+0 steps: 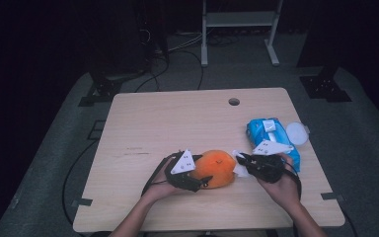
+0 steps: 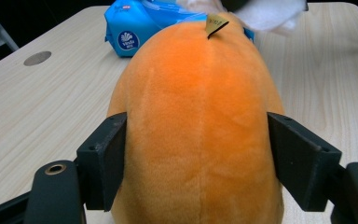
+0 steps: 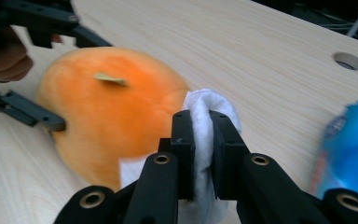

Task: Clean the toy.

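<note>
Wooden table (image 1: 143, 123): pale grain, one round cable hole (image 1: 234, 101) at about 12 o'clock near the far edge. Orange plush toy (image 1: 216, 168): rounded, egg-shaped, short smooth pile, a faint seam running lengthwise, a small tan tag (image 2: 216, 24) standing up at its top; it lies on the table toward the near edge, around 6 o'clock from the hole. Blue wet-wipe pack (image 1: 271, 138): at 2 o'clock from the toy, with a white round lid (image 1: 296, 133) just beside it. Left gripper (image 1: 197, 178): at the toy's 9 o'clock, jaws set apart on either flank of the plush, pads at the fabric without visibly denting it. Right gripper (image 1: 240, 160): at the toy's 3 o'clock, jaws pressed together on a folded white wipe (image 3: 204, 140), which touches the toy's side.
</note>
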